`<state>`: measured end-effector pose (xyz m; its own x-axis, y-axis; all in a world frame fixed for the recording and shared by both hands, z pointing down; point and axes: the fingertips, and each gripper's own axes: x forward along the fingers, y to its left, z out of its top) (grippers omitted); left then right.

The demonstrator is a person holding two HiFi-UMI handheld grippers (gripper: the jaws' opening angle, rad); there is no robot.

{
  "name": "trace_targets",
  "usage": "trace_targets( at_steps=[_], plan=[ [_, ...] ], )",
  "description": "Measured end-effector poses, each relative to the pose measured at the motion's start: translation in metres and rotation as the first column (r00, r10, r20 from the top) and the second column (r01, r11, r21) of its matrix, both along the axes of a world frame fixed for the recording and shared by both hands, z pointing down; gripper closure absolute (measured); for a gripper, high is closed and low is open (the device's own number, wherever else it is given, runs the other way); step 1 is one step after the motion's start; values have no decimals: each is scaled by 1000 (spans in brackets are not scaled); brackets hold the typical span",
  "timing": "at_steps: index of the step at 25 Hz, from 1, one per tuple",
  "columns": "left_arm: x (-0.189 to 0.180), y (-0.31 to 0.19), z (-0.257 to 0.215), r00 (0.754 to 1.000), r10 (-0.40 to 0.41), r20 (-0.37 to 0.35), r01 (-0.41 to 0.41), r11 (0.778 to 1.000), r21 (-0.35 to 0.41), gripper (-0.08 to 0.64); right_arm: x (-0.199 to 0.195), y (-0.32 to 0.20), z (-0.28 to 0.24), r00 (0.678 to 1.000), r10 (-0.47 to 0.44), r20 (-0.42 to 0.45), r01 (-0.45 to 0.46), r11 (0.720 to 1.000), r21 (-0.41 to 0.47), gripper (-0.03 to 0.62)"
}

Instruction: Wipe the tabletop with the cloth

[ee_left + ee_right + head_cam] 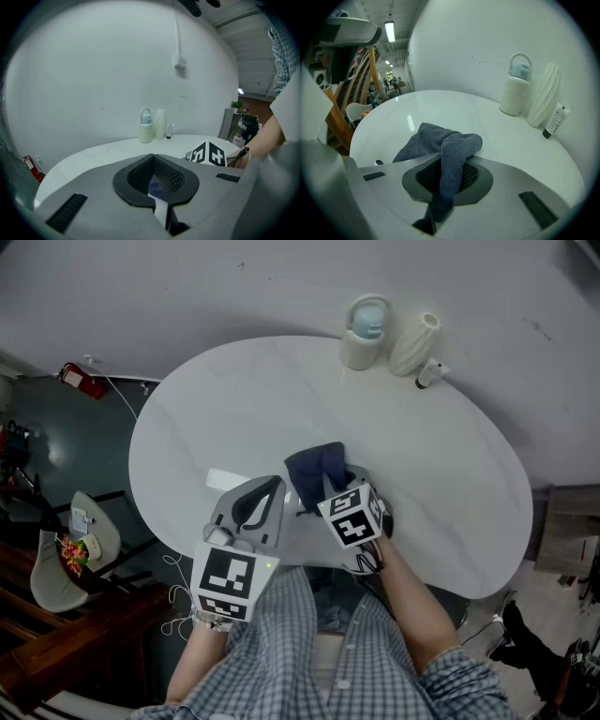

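Clamping cloth [426,136], right gripper [447,178] over tabletop [234,399]

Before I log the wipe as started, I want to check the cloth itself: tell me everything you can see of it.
The cloth is dark blue-grey with a nubby, terry-like weave. It is soft and crumpled rather than folded flat. One bunched fold stands up and runs down between the jaws of the right gripper, which are shut on it. The rest spreads out in a loose heap, resting on the white tabletop toward its near edge.
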<state>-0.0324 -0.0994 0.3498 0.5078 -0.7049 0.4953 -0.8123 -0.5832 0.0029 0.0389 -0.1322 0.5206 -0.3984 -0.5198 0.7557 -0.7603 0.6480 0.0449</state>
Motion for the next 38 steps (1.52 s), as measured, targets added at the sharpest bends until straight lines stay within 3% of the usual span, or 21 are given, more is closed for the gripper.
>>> trace_targets(
  at_steps=[9, 18, 25, 31, 38],
  plan=[
    [25, -2, 6, 999, 41, -11, -41, 999, -14, 557, 79, -22, 1, 980, 195, -38, -194, 981, 14, 558],
    [33, -3, 10, 998, 58, -9, -59, 998, -30, 557, 164, -29, 2, 918, 394, -37, -394, 919, 14, 558],
    [37, -2, 11, 997, 75, -2, -75, 997, -36, 557, 232, -25, 3, 824, 567, 1, -567, 824, -11, 558],
    [38, -3, 12, 997, 79, 0, -79, 996, -42, 557, 275, -21, 3, 756, 654, -11, -655, 756, -7, 558],
    [40, -2, 14, 996, 85, -2, -85, 995, -47, 557, 323, -13, 2, 635, 771, -45, -772, 636, 5, 558]
  ],
)
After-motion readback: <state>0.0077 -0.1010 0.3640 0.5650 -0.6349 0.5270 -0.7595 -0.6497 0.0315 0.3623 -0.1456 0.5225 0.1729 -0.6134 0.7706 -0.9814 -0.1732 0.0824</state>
